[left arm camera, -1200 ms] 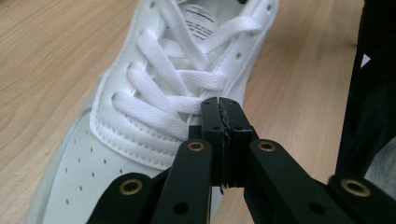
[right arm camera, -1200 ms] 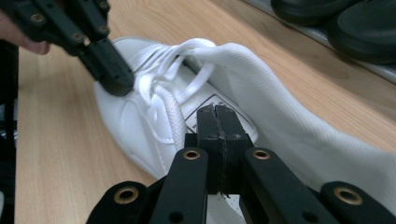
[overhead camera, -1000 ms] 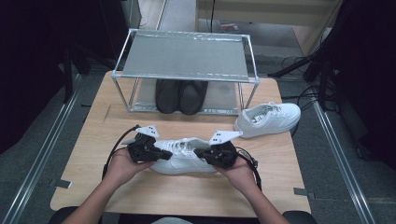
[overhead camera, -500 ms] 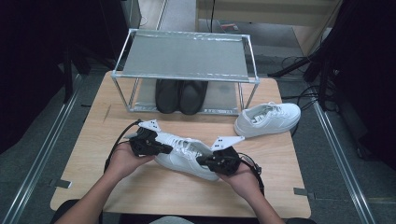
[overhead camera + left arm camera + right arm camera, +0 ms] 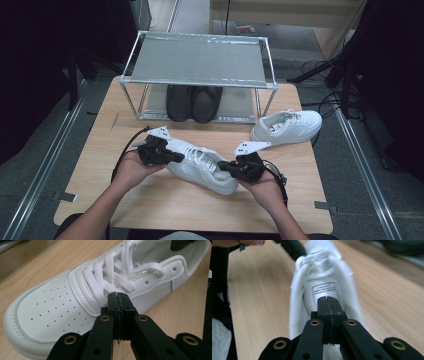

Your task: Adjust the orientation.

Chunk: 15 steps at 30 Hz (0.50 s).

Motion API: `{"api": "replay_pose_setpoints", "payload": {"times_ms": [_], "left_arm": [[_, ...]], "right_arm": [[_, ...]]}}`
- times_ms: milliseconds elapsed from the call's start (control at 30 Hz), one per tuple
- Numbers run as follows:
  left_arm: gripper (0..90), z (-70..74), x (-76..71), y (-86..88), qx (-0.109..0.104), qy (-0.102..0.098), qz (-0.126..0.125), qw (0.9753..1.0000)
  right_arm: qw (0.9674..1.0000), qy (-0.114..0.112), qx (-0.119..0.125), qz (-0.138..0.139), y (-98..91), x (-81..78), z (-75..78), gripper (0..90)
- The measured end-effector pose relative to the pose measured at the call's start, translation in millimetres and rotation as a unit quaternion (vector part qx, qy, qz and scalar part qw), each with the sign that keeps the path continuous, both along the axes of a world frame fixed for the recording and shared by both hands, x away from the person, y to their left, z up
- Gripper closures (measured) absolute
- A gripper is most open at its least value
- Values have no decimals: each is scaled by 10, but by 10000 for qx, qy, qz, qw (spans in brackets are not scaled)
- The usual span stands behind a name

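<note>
White sneaker now lies more slanted, heel nearer the person; left gripper and right gripper, jaws closed empty, press its two ends

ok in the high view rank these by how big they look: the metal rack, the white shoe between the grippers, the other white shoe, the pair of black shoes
1. metal rack, clearly largest.
2. white shoe between the grippers.
3. other white shoe and pair of black shoes: too alike to rank; the rack's shelf hides part of the pair. The near shoe's edge over these may be closeness.
</note>
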<state>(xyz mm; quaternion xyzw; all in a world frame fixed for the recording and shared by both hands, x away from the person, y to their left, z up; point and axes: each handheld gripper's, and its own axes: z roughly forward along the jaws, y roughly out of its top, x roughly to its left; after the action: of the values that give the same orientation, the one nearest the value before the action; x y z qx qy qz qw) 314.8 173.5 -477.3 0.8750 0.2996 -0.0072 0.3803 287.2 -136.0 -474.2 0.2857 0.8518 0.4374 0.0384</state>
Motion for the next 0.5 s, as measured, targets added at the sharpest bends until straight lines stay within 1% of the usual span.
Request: {"api": "replay_pose_setpoints", "payload": {"times_ms": [133,267,333,433,500], "left_arm": [[882,47,-112,22,-194,24,17,9998],[882,34,-199,1,-264,111,16,9996],[900,4,-230,-34,-294,199,7,9994],[900,-57,-260,-96,-179,262,-25,9995],[900,-112,-267,-130,-84,291,-50,9995]], "right_arm": [[9999,-67,64,-137,-106,89,52,900],[9997,-81,65,-243,-188,208,55,900],[9997,-20,29,-253,-193,266,34,900],[9998,83,-58,-180,-157,326,-7,900],[9997,142,-152,-90,-100,350,-40,900]]}}
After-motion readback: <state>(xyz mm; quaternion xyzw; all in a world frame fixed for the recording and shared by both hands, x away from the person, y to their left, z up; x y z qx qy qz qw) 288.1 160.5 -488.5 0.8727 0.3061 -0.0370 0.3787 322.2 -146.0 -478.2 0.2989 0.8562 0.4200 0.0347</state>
